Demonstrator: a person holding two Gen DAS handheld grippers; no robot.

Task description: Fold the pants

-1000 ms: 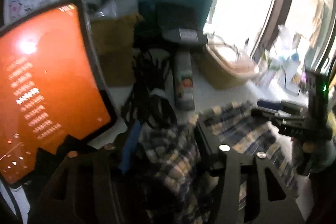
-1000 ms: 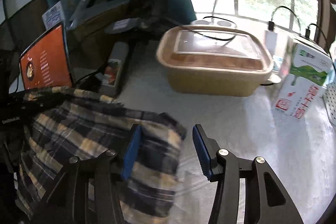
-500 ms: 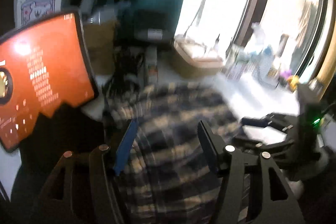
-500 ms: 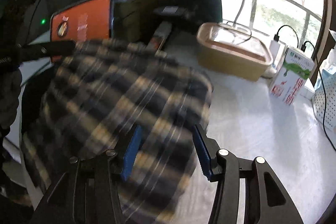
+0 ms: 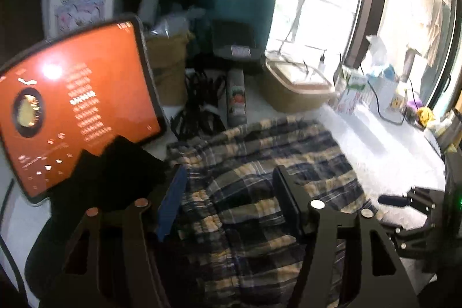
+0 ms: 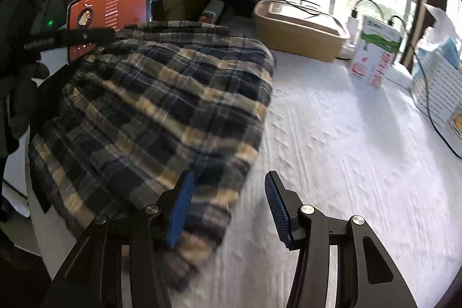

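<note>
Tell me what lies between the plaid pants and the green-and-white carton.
Only bare white textured tabletop lies between the navy-and-tan plaid pants and the green-and-white carton; the right wrist view shows it best.

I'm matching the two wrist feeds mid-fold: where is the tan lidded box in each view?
Left wrist: tan box upper centre-right, beyond the pants' far edge, by the window.
Right wrist: tan box upper centre-right, right of the pants.
Shared landmark: the orange screen, at left in both.
</note>
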